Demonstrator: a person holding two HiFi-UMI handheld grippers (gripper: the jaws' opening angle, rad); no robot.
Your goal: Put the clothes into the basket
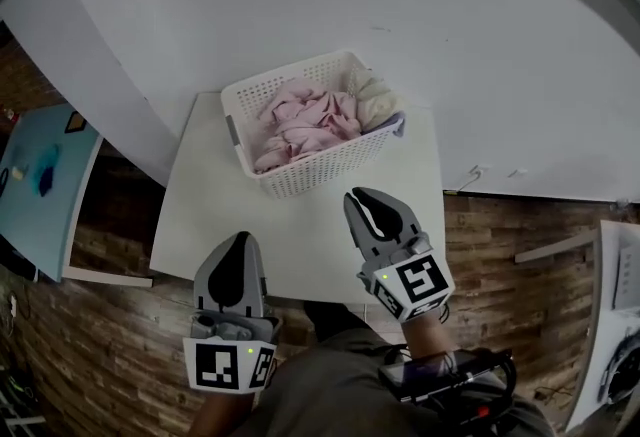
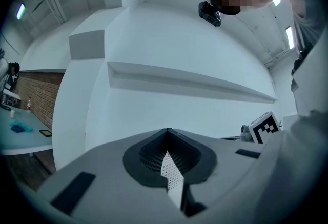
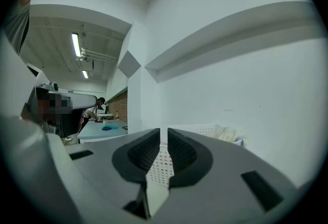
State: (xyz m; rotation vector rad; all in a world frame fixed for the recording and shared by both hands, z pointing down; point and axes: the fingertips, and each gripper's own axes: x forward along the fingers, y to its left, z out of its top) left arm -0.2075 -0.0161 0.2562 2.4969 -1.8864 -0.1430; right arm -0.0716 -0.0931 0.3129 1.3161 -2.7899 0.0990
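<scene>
clothes (image 1: 305,120), pink and cream, lay heaped inside the white slotted basket (image 1: 300,180), which stood at the far side of the small white table (image 1: 300,245), close to the wall. left gripper (image 1: 240,238) hovered over the table's near edge, its jaws pressed together and empty. right gripper (image 1: 358,193) hung just short of the basket, jaws nearly together, only a thin slit between them and nothing in it.
</scene>
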